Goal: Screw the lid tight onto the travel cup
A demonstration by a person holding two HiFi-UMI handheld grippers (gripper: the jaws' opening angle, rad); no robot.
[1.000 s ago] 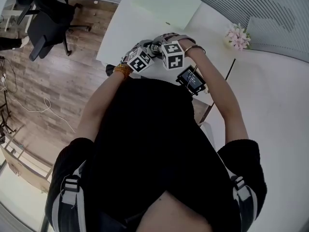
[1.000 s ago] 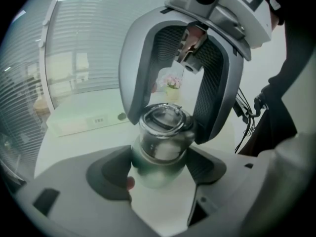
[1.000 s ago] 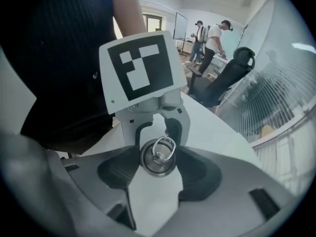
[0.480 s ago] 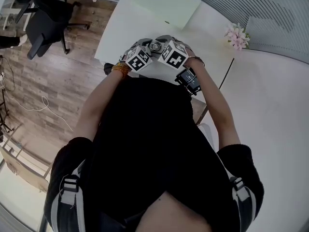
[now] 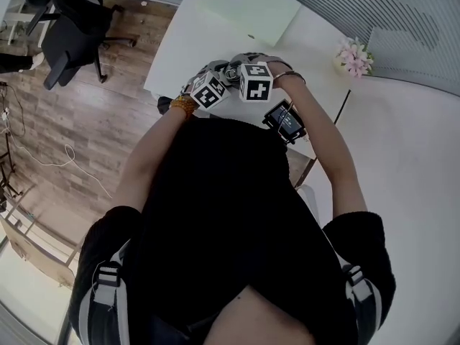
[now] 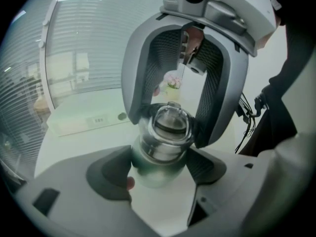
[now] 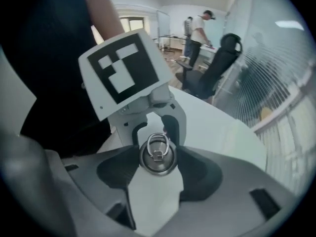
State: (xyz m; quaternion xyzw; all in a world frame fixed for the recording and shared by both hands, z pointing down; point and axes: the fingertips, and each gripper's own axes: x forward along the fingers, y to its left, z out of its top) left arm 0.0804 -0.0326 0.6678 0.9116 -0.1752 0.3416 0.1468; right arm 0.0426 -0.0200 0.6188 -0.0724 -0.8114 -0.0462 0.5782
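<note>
A steel travel cup [image 6: 150,171] with a pale green tint is held over the near edge of the table, gripped by its body in my left gripper [image 6: 160,159]. On top sits its lid [image 6: 170,121], metal with a ring handle [image 7: 157,144]. My right gripper [image 7: 158,158] comes from the opposite side. Its jaws are closing on the lid [image 7: 158,166] and both pads touch its rim. In the head view the cup [image 5: 231,69] shows between the left gripper [image 5: 219,79] and the right gripper [image 5: 243,70], close in front of the person's body.
The white table [image 5: 208,42] carries a pale green mat [image 5: 248,6] at its far side and a small pot of pink flowers [image 5: 354,54] to the right. A black device [image 5: 286,118] hangs by the right forearm. An office chair [image 5: 68,27] stands on the wooden floor at left.
The right gripper's marker cube turned and shifted left half a second ago, then came back to about its earlier pose. The left gripper and cup stayed nearly in place.
</note>
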